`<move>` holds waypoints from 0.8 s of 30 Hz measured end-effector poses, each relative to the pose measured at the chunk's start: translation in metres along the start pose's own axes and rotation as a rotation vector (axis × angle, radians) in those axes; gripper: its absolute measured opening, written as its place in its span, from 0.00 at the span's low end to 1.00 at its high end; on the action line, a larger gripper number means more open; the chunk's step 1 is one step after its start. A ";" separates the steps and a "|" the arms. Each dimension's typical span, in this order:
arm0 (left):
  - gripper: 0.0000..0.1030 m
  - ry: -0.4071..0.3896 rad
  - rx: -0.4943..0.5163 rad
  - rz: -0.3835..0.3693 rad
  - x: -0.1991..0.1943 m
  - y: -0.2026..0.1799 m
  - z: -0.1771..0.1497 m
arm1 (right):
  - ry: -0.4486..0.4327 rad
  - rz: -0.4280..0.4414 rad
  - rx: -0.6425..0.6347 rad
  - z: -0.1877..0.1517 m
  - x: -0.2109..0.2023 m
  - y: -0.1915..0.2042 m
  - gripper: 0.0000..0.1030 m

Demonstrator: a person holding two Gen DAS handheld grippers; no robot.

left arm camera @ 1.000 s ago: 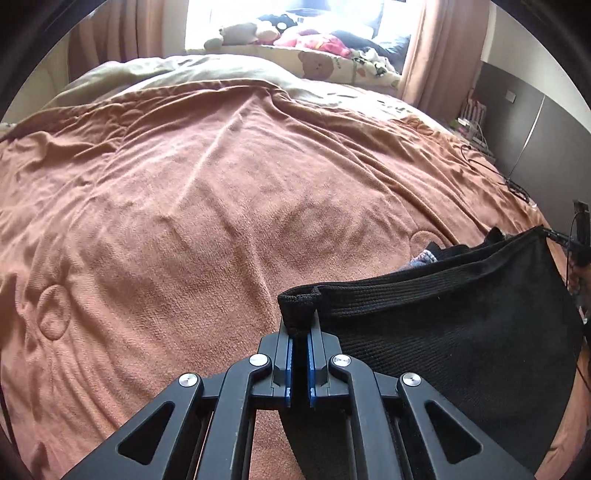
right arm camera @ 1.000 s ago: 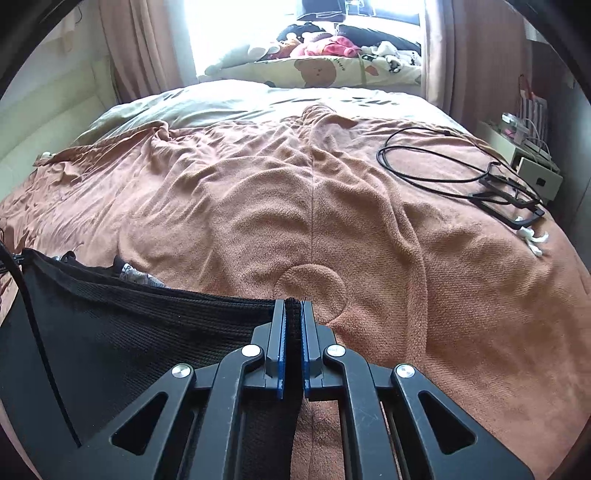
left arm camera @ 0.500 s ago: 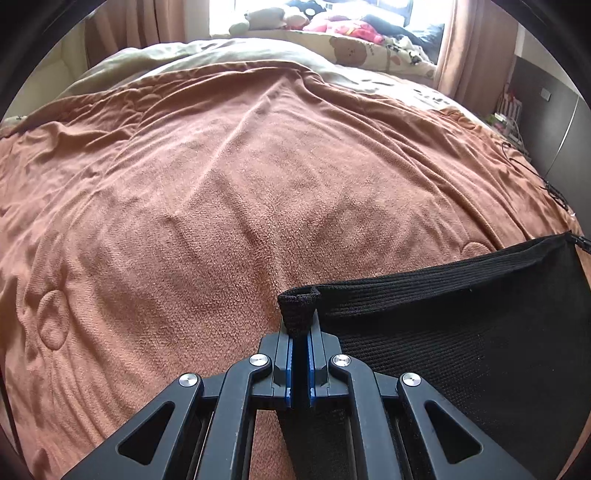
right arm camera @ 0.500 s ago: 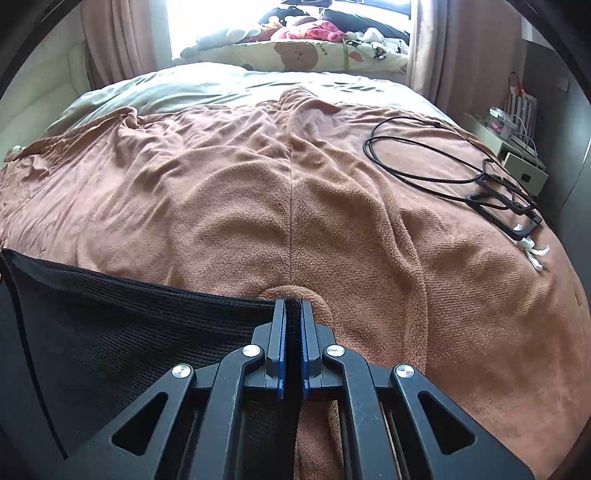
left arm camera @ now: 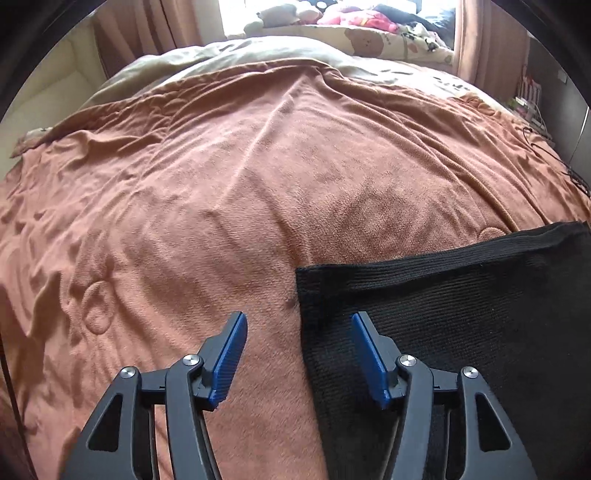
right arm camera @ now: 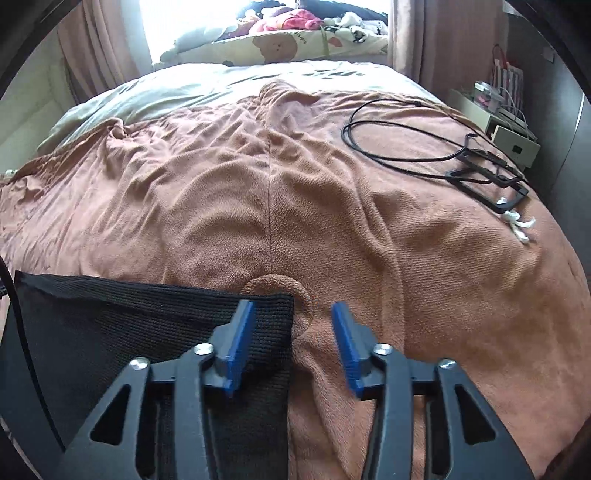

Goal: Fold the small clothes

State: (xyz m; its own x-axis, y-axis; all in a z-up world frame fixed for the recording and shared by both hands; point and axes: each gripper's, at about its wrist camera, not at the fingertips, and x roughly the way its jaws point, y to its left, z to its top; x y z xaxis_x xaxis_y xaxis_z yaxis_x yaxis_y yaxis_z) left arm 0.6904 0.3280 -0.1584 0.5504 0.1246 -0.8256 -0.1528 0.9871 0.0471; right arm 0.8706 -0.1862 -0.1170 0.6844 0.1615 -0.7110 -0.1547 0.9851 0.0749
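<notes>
Across lower frame, flat on brown bedspread (left arm camera: 221, 184): black ribbed knit garment (left arm camera: 443, 314), straight-hemmed; left gripper (left arm camera: 298, 356) and right gripper (right arm camera: 293, 345) opening, gripping nothing.

The black knit garment (left arm camera: 461, 332) runs off the right and lower edges of the left wrist view and off the left and lower edges of the right wrist view, so its full shape cannot be told. Part of it lies hidden beneath the fingers (right arm camera: 240, 339) of the right tongs. Bright window light washes out the soft toys (right arm camera: 291, 18) at the bed's far end; the small items on the bedside shelf (right arm camera: 502, 110) are too small to identify.
</notes>
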 end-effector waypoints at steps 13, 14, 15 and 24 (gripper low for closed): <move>0.70 -0.043 -0.064 -0.022 -0.123 -0.008 -0.034 | -0.075 0.087 0.079 -0.056 -0.150 -0.006 0.56; 0.70 -0.055 -0.065 -0.028 -0.135 -0.013 -0.036 | -0.080 0.100 0.096 -0.062 -0.160 -0.008 0.57; 0.70 -0.069 -0.070 -0.040 -0.146 -0.017 -0.039 | -0.082 0.113 0.113 -0.069 -0.172 -0.009 0.57; 1.00 -0.147 -0.084 -0.089 -0.241 -0.069 -0.073 | -0.082 0.185 0.182 -0.124 -0.236 -0.016 0.85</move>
State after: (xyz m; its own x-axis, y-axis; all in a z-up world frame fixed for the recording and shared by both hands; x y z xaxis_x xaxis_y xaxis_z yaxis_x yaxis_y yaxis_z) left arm 0.5090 0.2230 -0.0039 0.6776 0.0569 -0.7332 -0.1630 0.9838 -0.0743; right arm 0.6232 -0.2478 -0.0366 0.7129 0.3370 -0.6150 -0.1572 0.9315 0.3281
